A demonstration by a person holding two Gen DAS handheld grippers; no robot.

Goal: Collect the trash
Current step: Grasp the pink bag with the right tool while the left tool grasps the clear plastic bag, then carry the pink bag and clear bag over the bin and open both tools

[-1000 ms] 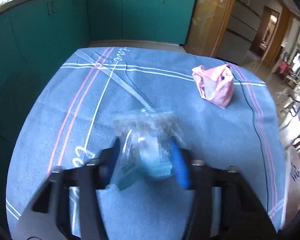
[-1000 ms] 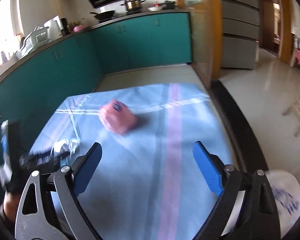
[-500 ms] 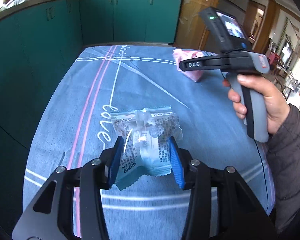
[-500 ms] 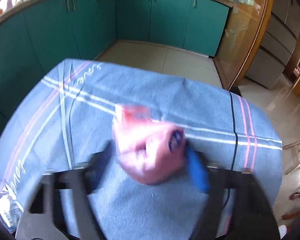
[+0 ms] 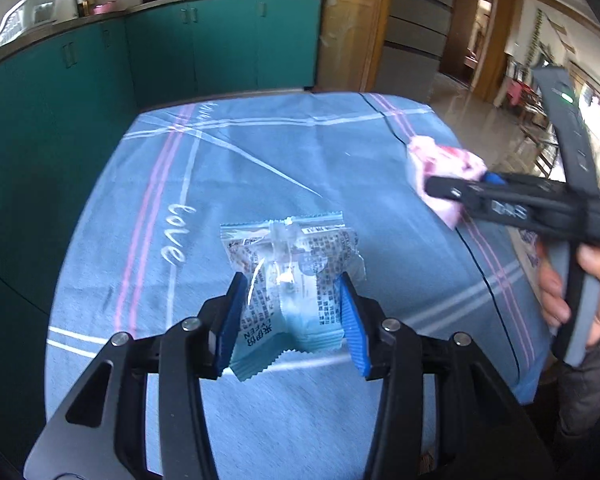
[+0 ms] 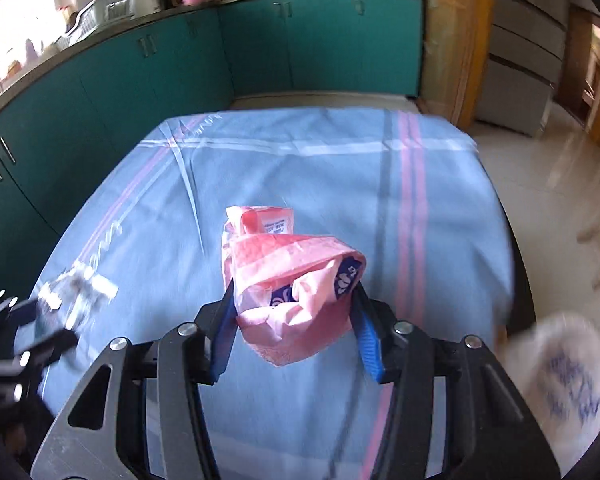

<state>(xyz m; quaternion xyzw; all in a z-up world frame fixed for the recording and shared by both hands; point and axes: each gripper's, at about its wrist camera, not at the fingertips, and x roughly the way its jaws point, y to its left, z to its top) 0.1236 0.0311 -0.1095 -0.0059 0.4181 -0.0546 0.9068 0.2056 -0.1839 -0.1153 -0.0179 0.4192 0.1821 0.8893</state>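
My left gripper (image 5: 290, 316) is shut on a clear and light-blue snack wrapper (image 5: 292, 276), held above the blue tablecloth (image 5: 260, 168). My right gripper (image 6: 296, 328) is shut on a crumpled pink wrapper (image 6: 290, 280) with blue print, lifted over the cloth (image 6: 300, 168). In the left wrist view the right gripper (image 5: 456, 192) shows at the right edge with the pink wrapper (image 5: 444, 168) in its jaws. In the right wrist view the left gripper (image 6: 40, 320) and its wrapper (image 6: 76, 288) show blurred at the left edge.
A white plastic bag (image 6: 560, 376) with blue print sits off the table's right edge, by the right gripper. Teal kitchen cabinets (image 5: 220, 44) ring the far and left sides. The floor and a doorway (image 5: 464, 52) lie to the right.
My right gripper has closed on the pink wrapper and lifted it off the cloth, moving right. My left gripper keeps hold of the snack wrapper and has turned slightly.
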